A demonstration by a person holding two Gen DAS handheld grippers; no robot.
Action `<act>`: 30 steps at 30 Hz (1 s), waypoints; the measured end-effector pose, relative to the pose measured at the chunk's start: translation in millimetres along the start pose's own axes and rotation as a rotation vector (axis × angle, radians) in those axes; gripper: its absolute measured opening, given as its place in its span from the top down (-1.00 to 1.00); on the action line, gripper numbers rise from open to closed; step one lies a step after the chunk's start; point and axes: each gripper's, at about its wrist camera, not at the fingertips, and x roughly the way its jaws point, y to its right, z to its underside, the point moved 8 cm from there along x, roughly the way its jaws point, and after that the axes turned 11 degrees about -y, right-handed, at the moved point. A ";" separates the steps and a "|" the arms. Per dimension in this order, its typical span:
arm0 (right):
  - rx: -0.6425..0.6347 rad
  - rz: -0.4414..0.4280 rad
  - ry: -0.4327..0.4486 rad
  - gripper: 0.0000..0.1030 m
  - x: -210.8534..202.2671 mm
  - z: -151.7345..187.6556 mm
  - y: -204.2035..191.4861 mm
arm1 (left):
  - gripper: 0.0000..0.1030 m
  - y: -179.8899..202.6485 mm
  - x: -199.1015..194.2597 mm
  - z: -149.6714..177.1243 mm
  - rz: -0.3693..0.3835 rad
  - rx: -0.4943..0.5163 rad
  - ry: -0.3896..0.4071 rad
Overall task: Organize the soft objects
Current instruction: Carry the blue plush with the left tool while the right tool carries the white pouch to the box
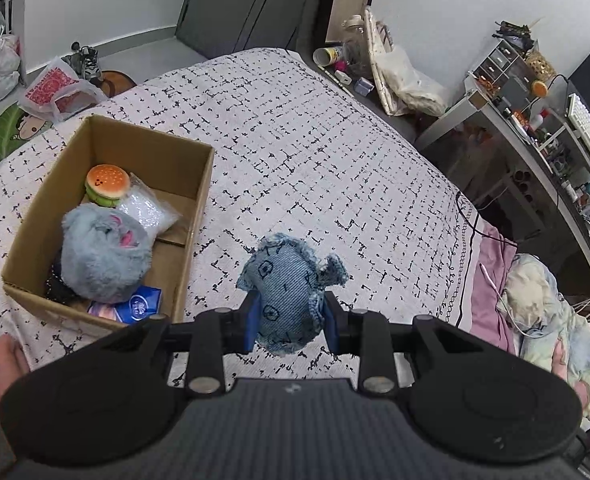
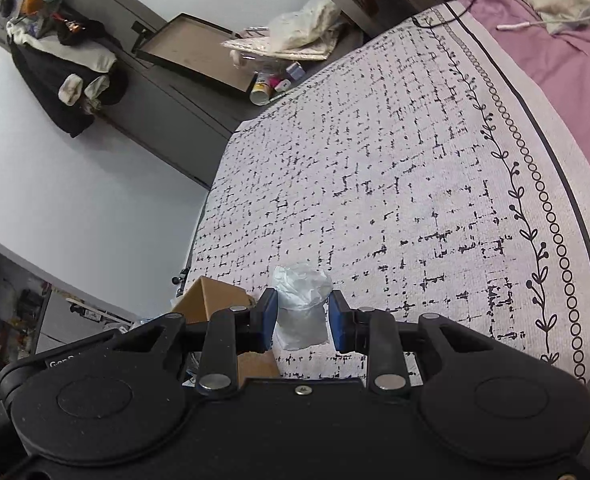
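Your blue denim toy (image 1: 289,292) hangs above the bed. Your crinkly white bag (image 2: 302,307) does too. The brown box (image 1: 187,216) holds a fluffy blue plush (image 1: 103,256) and a burger toy (image 1: 107,185).

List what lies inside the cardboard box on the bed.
Inside the cardboard box: a burger toy, a clear bag of white beads, a grey plush and a blue packet. Something dark lies under the plush, mostly covered.
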 end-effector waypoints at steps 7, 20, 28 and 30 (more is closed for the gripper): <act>-0.055 0.009 0.016 0.47 -9.9 6.0 -17.6 | 0.39 -6.1 -16.8 1.2 0.010 0.024 0.024; -0.200 0.036 0.036 0.47 -19.2 13.9 -55.4 | 0.39 -29.1 -40.0 -4.9 -0.004 0.086 0.059; -0.291 0.036 0.018 0.46 -10.8 24.7 -83.4 | 0.39 -56.8 -55.9 -16.1 -0.026 0.127 0.079; -0.313 0.039 0.014 0.46 -7.4 27.4 -90.5 | 0.39 -64.7 -58.8 -20.8 -0.037 0.134 0.084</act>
